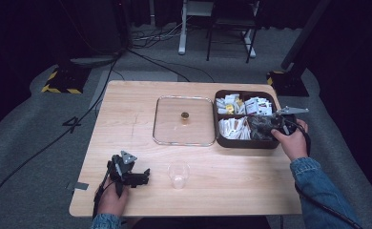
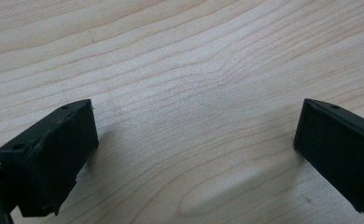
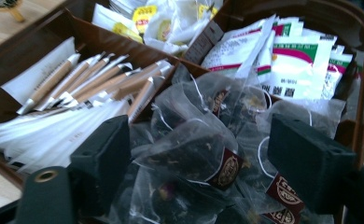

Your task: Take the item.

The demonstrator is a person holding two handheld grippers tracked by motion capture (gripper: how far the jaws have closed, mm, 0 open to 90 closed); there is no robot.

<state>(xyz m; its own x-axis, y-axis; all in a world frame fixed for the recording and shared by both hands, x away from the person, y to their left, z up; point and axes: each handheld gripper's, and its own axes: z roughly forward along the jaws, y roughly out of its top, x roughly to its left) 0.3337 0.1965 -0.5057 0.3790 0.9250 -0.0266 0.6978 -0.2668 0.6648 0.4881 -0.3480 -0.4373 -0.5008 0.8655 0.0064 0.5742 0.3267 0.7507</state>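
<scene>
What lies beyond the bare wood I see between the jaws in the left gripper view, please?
Observer: A clear plastic cup stands upright on the table, just right of the left gripper.
Operator: Thank you. Where is the other gripper?
Observer: The right gripper hangs open over the brown divided box, above the tea bags.
Operator: Is the box covered?
Observer: No, its clear lid lies flat on the table left of it.
</scene>
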